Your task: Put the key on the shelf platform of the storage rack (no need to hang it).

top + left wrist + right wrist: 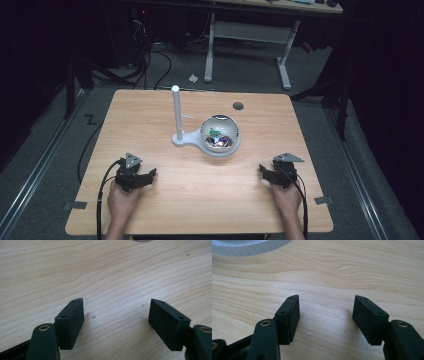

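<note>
Both grippers, left gripper (pixel 148 176) and right gripper (pixel 263 172), rest near, jaws apart, empty. The shiny metal bowl (pixel 220 134) on its white stand (pixel 176 115) looks rigid and slippery; grip its rim.

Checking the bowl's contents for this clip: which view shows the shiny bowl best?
The high view: the bowl sits whole on its white stand mid-table, small colourful items visible inside. The right gripper view catches just a ribbed white edge at top left; the left gripper view shows a sliver at the top edge.
</note>
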`<state>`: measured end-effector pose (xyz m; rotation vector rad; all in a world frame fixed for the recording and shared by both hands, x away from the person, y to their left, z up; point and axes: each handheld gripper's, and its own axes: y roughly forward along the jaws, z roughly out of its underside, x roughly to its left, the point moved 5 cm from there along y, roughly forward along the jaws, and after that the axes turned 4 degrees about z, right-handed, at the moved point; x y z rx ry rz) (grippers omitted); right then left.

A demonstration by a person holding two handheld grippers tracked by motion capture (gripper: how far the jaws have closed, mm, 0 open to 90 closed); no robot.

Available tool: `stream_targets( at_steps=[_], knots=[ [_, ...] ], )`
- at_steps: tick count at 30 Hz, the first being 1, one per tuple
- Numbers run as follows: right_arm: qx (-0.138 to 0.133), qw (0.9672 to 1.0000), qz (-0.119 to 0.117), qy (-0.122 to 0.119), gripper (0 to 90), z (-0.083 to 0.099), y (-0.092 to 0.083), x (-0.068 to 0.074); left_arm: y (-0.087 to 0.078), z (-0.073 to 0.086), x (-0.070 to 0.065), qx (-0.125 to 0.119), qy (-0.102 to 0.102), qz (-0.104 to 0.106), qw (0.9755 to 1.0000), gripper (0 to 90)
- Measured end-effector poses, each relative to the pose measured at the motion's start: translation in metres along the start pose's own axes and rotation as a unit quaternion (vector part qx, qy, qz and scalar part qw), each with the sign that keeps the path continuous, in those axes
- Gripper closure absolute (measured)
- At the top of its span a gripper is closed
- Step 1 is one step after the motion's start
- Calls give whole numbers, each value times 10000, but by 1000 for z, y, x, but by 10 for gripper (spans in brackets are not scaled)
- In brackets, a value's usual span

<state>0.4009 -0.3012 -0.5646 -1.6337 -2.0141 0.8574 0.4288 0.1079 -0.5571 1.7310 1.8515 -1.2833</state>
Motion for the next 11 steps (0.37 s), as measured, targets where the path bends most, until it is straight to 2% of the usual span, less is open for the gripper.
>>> stream_targets(
  at_steps=[11],
  knots=[
    [4, 10000, 4, 7, 389, 0, 0, 0, 0, 0, 0, 1, 3, 1, 10000, 289]
  ],
)
